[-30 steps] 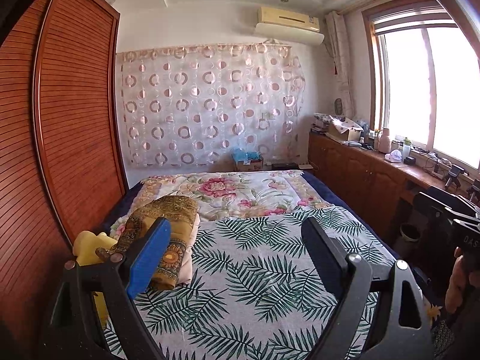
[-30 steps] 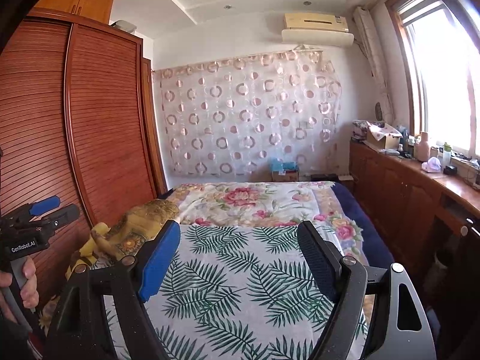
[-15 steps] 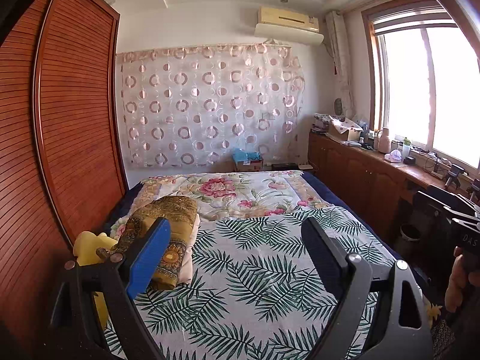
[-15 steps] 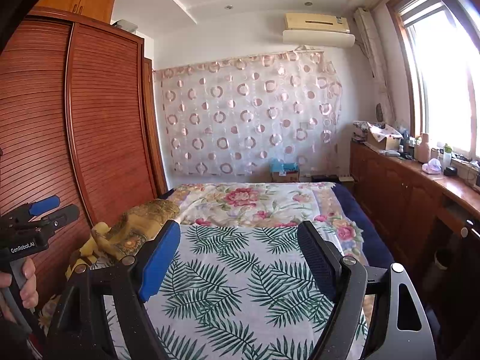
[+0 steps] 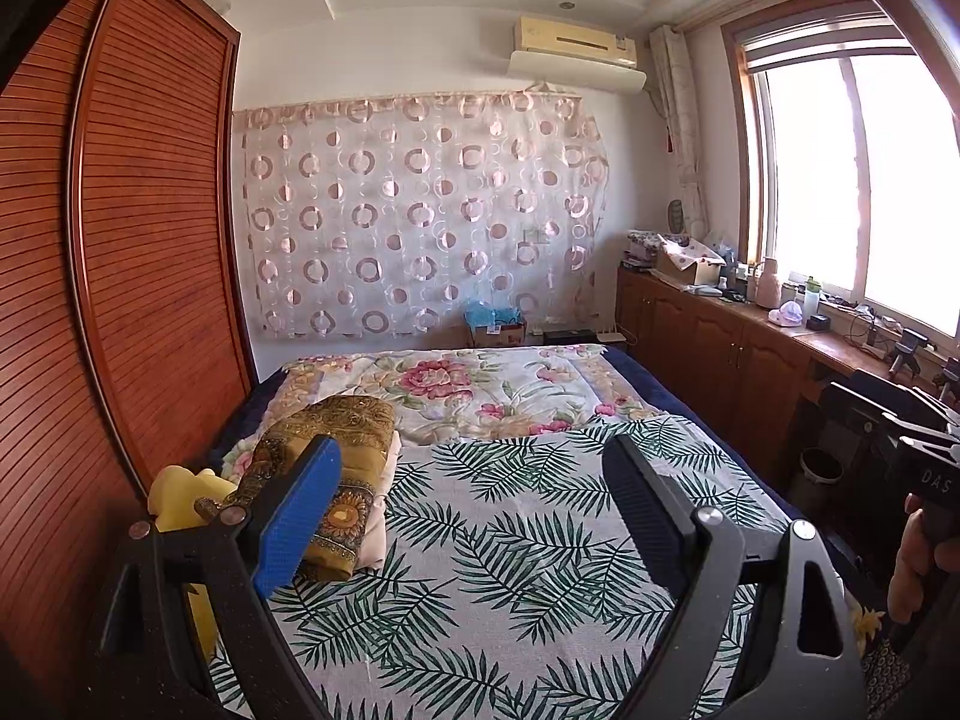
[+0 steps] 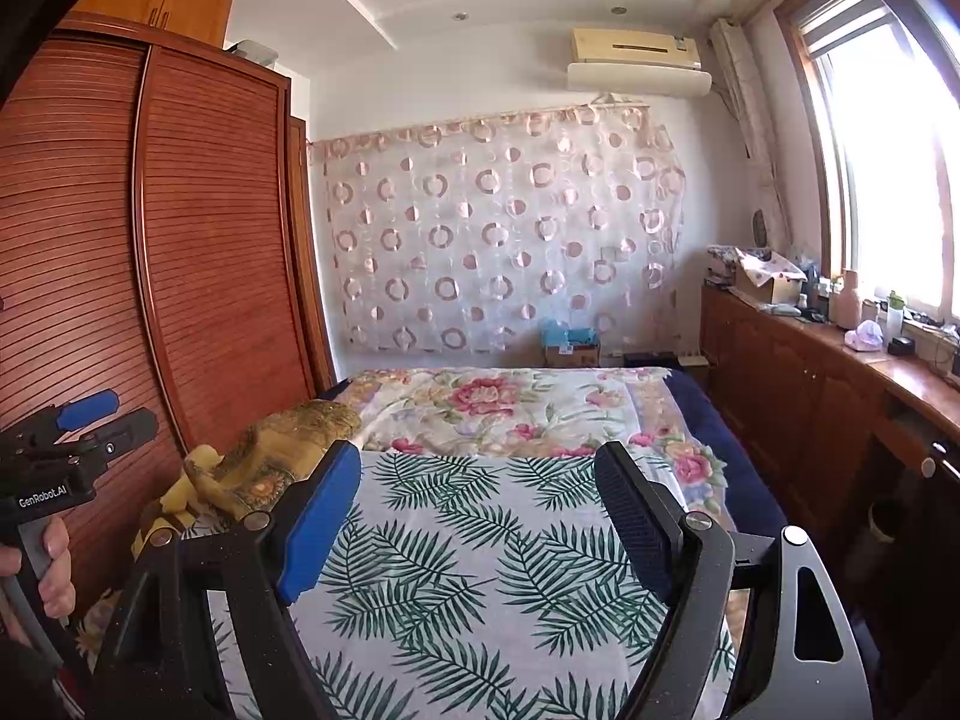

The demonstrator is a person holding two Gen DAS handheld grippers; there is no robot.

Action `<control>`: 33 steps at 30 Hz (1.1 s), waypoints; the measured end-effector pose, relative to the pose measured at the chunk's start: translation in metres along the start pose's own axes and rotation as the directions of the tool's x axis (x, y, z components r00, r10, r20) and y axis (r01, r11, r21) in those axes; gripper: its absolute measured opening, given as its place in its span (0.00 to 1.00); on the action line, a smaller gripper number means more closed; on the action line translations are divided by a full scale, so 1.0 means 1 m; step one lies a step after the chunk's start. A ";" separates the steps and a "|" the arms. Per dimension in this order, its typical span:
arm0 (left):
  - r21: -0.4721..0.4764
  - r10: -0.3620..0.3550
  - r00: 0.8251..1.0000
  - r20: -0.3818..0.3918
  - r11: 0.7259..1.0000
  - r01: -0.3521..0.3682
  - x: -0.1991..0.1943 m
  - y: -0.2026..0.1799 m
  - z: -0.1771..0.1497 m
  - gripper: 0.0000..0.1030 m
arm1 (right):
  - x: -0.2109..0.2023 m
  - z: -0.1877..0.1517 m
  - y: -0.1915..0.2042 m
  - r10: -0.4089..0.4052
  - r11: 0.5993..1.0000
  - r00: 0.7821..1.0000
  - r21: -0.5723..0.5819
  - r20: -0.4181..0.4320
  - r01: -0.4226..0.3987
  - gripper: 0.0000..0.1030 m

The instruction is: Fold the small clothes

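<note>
A folded brown-gold patterned cloth lies on a pale folded piece at the bed's left edge, with a yellow garment beside it. From the right wrist view the same brown-gold cloth sits left of my fingers. My left gripper hovers open above the palm-leaf sheet, nothing between its fingers. My right gripper is likewise open and holds nothing over the palm-leaf sheet. The left gripper shows at that view's left edge, held by a hand.
A slatted wooden wardrobe runs along the left of the bed. A floral quilt covers the far half. Wooden cabinets with bottles and boxes stand under the window on the right. A circle-pattern curtain hangs on the far wall.
</note>
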State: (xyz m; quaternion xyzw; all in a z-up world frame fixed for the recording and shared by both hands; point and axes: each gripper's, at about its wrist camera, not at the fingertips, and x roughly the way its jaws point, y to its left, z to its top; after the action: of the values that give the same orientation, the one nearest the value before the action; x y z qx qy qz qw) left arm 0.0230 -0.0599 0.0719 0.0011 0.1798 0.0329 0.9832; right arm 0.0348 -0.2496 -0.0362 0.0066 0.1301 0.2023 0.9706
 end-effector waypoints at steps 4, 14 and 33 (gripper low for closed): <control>0.001 0.001 1.000 0.001 1.000 -0.001 -0.001 0.001 0.000 0.87 | 0.000 0.000 -0.001 0.000 1.000 1.000 0.001 0.001 0.000 0.79; 0.000 0.001 1.000 0.002 1.000 -0.001 -0.001 0.002 0.000 0.87 | 0.000 0.001 -0.004 0.000 1.000 1.000 0.001 0.002 0.000 0.79; 0.002 0.002 1.000 0.004 1.000 -0.002 0.000 0.001 -0.002 0.87 | 0.000 -0.001 -0.005 0.002 1.000 1.000 -0.001 0.003 -0.002 0.79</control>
State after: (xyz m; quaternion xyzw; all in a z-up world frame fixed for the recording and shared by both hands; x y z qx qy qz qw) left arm 0.0220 -0.0593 0.0698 0.0023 0.1781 0.0337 0.9834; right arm 0.0364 -0.2544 -0.0372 0.0066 0.1286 0.2032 0.9706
